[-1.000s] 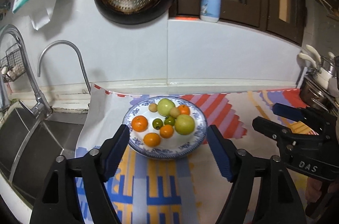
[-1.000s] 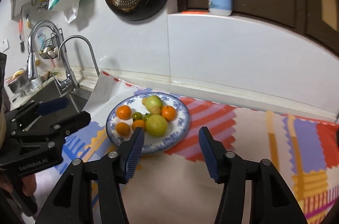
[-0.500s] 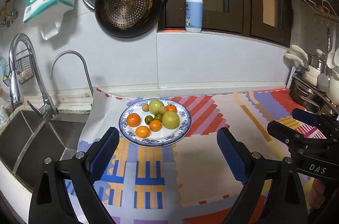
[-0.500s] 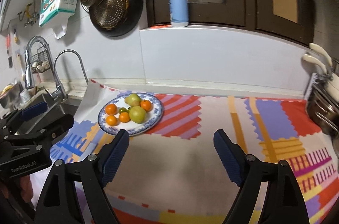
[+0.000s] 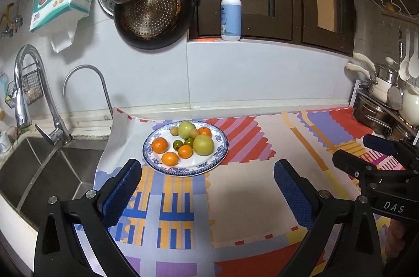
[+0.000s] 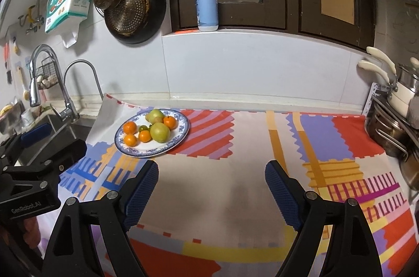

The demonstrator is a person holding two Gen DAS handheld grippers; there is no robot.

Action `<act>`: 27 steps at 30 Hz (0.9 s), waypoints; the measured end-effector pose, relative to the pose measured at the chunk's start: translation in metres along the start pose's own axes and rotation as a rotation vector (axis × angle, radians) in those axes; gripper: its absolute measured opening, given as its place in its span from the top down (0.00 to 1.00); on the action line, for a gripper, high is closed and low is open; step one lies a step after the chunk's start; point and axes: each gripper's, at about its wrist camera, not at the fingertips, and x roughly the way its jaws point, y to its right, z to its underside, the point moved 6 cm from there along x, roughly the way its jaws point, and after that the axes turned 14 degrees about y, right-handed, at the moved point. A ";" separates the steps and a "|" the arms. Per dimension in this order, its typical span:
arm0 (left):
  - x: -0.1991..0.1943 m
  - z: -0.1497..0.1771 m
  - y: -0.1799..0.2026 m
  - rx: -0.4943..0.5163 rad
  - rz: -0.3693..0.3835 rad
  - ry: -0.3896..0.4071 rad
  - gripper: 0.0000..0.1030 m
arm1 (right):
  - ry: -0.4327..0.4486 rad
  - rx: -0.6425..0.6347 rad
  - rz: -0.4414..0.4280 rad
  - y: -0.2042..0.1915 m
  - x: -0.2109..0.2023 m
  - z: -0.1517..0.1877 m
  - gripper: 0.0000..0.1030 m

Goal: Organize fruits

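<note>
left wrist view: the left gripper [image 5: 205, 189] stands with jaws spread wide, having just been opening, and nothing lies between them. the plate [image 5: 221, 150] of fruits [image 5: 192, 143] sits on the patterned mat [image 5: 251, 193], ahead of the tool and slightly left of its centre line, near the left pad. the right gripper [image 5: 366, 151] shows at the right edge, well apart from the plate.

right wrist view: the right gripper [image 6: 211, 192] also has its jaws apart and empty. the plate [image 6: 183, 131] lies ahead and off to the left, beyond the left pad. judgement: the left hand is the nearer and squarer to the fruits.
</note>
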 end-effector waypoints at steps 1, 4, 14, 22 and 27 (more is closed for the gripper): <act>-0.001 0.001 0.000 -0.006 0.000 -0.003 0.00 | 0.001 0.000 -0.001 0.000 0.000 0.000 0.18; -0.002 0.002 -0.001 -0.011 -0.011 -0.006 0.00 | 0.001 -0.003 -0.003 0.000 -0.001 0.000 0.18; -0.005 0.003 -0.004 -0.008 -0.023 -0.005 0.00 | -0.011 0.000 -0.020 -0.004 0.001 0.003 0.18; -0.006 0.001 -0.005 -0.014 -0.025 0.001 0.00 | 0.000 -0.008 -0.021 -0.007 -0.001 0.001 0.18; -0.005 0.002 -0.005 -0.015 -0.020 -0.004 0.00 | -0.004 -0.009 -0.021 -0.008 0.000 0.001 0.18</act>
